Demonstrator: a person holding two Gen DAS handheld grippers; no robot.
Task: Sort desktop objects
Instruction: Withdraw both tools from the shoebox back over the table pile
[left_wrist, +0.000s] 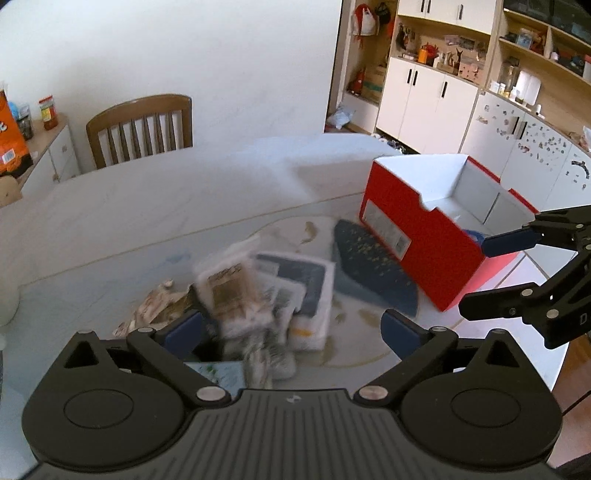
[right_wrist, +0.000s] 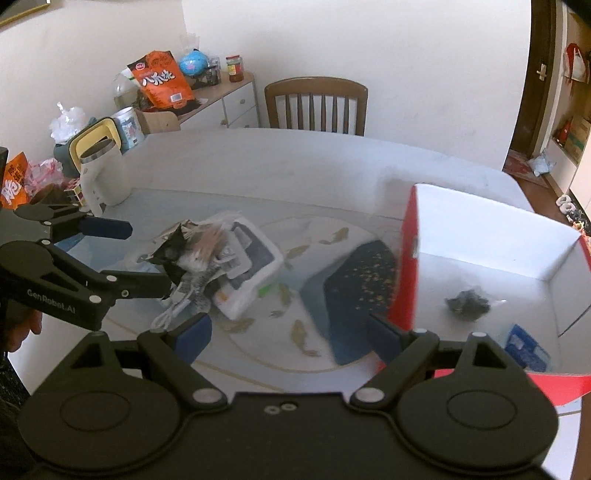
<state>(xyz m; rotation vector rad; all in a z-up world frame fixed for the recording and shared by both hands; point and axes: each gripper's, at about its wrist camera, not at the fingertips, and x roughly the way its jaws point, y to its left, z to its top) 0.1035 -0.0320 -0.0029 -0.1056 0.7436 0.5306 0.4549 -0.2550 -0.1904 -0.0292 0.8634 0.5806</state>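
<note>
While my left gripper (left_wrist: 291, 328) hangs spread wide and empty over the blurred heap of packets (left_wrist: 240, 295), left of the red box (left_wrist: 436, 251), a dark blue pouch (left_wrist: 373, 266) lies touching that box's near side. My right gripper (right_wrist: 290, 334) gapes too, grasping nothing, one finger by the box's red wall.
</note>
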